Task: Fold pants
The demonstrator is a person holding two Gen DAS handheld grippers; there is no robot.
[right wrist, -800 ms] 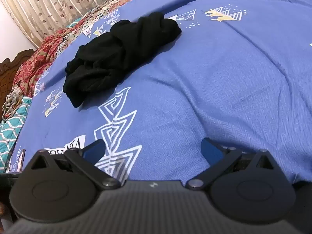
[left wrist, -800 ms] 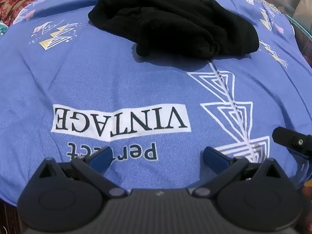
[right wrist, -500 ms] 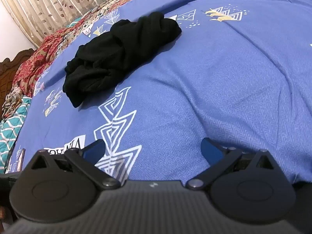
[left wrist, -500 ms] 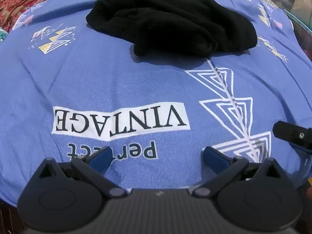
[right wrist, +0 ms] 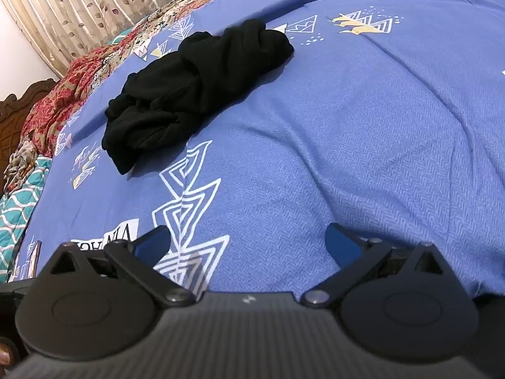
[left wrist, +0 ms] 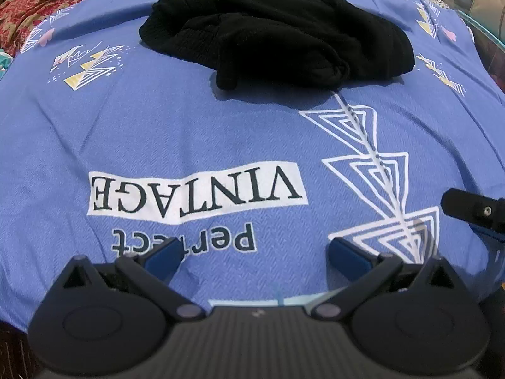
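Black pants (left wrist: 277, 34) lie crumpled in a heap on the far part of a blue printed bedspread (left wrist: 189, 126). They also show in the right wrist view (right wrist: 195, 88), up and to the left. My left gripper (left wrist: 252, 252) is open and empty, low over the near edge of the bedspread, well short of the pants. My right gripper (right wrist: 247, 241) is open and empty, also near the front edge. One finger of the right gripper (left wrist: 470, 210) shows at the right edge of the left wrist view.
A red patterned quilt (right wrist: 63, 88) and a teal patterned cloth (right wrist: 19, 208) lie bunched along the far left side of the bed. A carved wooden headboard (right wrist: 12, 117) and a leaf-print curtain (right wrist: 94, 9) stand behind them.
My left gripper has shifted slightly, so the pants sit a little higher and more to the left in its view. The right gripper has hardly moved. Both stay open.
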